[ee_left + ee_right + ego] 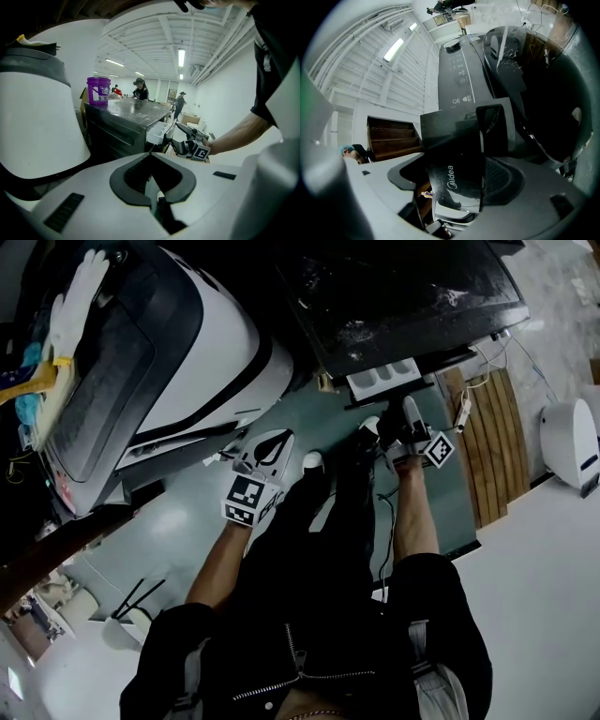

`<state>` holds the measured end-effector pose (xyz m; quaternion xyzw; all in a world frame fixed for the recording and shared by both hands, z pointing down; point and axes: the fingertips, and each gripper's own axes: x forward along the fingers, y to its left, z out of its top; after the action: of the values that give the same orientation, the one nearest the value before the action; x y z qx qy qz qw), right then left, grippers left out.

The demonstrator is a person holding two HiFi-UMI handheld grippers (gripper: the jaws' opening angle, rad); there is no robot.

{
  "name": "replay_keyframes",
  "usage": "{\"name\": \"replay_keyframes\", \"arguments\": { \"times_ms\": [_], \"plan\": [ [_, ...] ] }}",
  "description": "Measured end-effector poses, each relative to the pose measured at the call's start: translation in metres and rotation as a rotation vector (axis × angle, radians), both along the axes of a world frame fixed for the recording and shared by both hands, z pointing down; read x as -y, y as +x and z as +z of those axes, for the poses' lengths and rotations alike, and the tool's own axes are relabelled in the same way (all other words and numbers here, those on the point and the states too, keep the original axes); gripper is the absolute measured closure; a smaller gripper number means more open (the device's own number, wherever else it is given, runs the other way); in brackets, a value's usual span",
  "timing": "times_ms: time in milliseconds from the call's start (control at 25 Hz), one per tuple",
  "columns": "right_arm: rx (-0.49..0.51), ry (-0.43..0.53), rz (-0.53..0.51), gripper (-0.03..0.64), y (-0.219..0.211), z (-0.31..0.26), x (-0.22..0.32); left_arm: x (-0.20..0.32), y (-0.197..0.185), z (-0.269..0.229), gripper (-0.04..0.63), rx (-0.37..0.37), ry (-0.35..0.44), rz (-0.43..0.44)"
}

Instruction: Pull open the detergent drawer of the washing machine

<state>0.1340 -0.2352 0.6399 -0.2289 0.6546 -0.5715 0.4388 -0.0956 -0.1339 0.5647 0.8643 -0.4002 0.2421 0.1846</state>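
The dark washing machine (403, 296) stands at the top of the head view. Its detergent drawer (384, 379) is slid out and shows white compartments. My right gripper (398, 418) is at the drawer's front. In the right gripper view the glossy black drawer front (454, 164) stands between the wide jaws, close to the right pad, with a gap on the left. From the left gripper view I see the white drawer (157, 132) with the right gripper (180, 136) at it. My left gripper (272, 448) hangs apart to the left, jaws together and empty (152, 185).
A big white and black machine (216, 343) fills the left, with a white glove (75, 296) on it. A purple bucket (98, 90) stands on the washer's top. A wooden pallet (487, 446) and a white appliance (572, 442) lie to the right. People (140, 89) stand far behind.
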Motion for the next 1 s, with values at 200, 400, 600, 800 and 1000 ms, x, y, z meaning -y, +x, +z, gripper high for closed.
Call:
{"name": "replay_keyframes", "arguments": {
  "times_ms": [200,400,600,800,1000],
  "plan": [
    [0.019,0.009,-0.005,0.279,0.006,0.003,-0.011,-0.002,0.003,0.001,0.574,0.003,-0.003,0.016],
    [-0.026,-0.026,-0.011,0.384,0.007,0.014,-0.024,-0.004,0.005,0.003,0.574,0.004,-0.007,0.028],
    [-0.076,-0.060,-0.010,0.476,0.008,0.026,-0.029,-0.003,0.006,0.004,0.574,0.006,-0.009,0.038],
    [-0.084,-0.072,0.008,0.485,0.010,0.031,-0.028,-0.005,0.005,0.006,0.574,0.009,-0.013,0.043],
    [-0.080,-0.079,0.028,0.484,0.010,0.030,-0.028,-0.005,0.006,0.006,0.574,0.010,-0.020,0.042]
  ]
}}
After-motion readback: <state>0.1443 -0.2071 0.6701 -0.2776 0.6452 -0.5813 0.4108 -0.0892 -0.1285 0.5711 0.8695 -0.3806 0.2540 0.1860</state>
